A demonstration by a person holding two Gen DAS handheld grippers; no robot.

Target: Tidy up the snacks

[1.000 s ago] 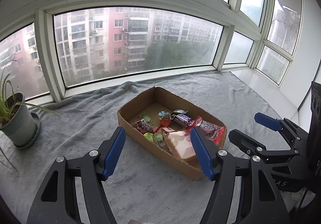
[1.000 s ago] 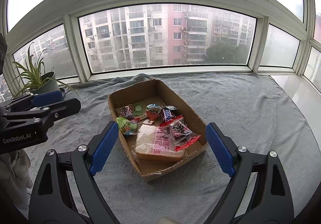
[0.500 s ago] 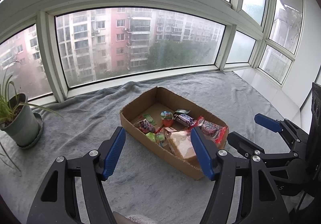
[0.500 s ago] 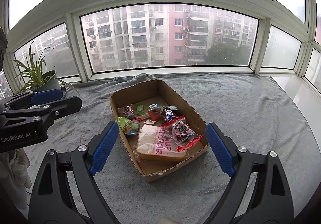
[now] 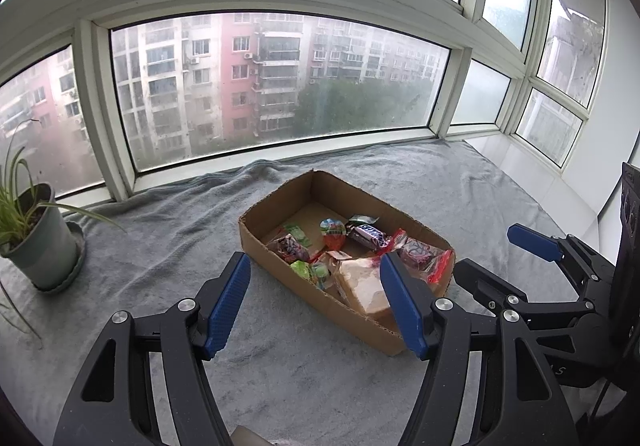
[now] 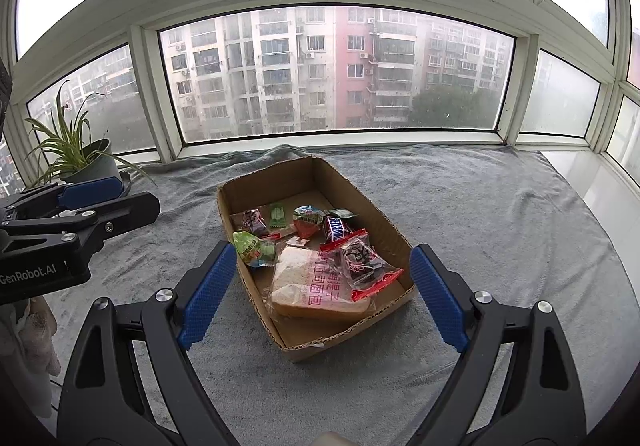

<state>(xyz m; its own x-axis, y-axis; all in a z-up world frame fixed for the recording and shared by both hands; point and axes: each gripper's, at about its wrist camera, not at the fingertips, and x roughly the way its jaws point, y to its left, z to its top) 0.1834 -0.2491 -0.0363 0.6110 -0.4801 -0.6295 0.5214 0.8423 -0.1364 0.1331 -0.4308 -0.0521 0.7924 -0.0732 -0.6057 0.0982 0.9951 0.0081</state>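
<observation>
Both grippers stand open and empty: the left gripper [image 5: 314,300] moderately, the right gripper [image 6: 320,290] wider. Just ahead of both, a cardboard box [image 6: 384,230] on a grey blanket [image 6: 480,206] holds wrapped snacks [image 6: 336,230] and packaged bread [image 6: 316,282]. A potted plant [image 5: 36,242] stands far left.

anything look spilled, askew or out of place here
Nothing is spilled: every snack sits inside the cardboard box. They lie jumbled, though; the red-edged packet overlaps the bread bag, and the green candy leans against the box's left wall. The grey blanket is rumpled near the window.
</observation>
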